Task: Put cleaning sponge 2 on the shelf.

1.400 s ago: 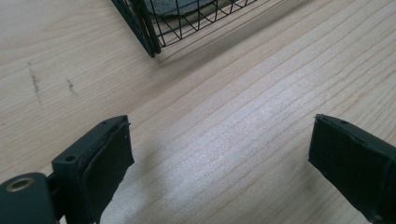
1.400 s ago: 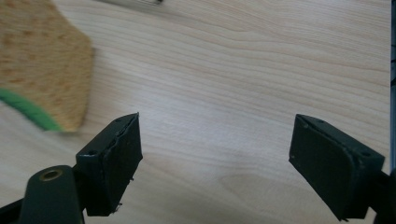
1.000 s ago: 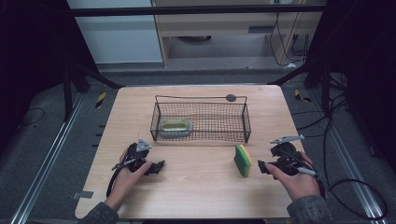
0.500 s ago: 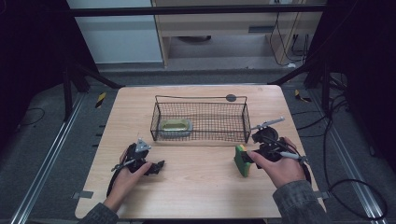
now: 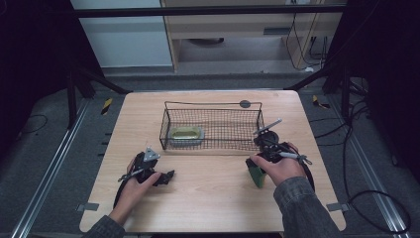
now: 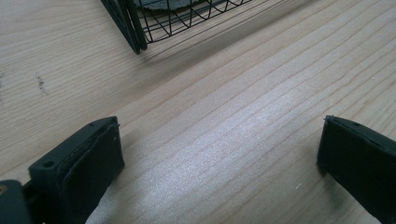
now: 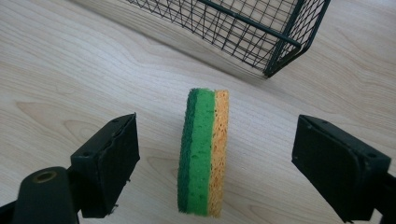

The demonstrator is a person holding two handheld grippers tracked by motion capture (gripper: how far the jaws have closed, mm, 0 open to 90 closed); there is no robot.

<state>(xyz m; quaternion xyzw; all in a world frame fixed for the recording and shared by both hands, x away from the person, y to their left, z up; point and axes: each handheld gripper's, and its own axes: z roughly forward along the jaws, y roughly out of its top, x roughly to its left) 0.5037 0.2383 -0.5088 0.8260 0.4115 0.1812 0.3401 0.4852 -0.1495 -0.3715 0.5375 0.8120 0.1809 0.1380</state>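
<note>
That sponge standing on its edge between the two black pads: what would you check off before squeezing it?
1. Right hand-held gripper open wide enough: ok, a gap shows on each side of the sponge.
2. Sponge centred between the jaws: ok, roughly midway.
3. Sponge standing steady on the table: ok, on its edge, nothing leaning on it.
4. Pads deep enough along the sponge: cannot tell from these angles.
5. Wire basket out of the way: ok, it sits beyond the sponge, apart from it.
6. Left hand-held gripper free: ok, open over bare wood.
</note>
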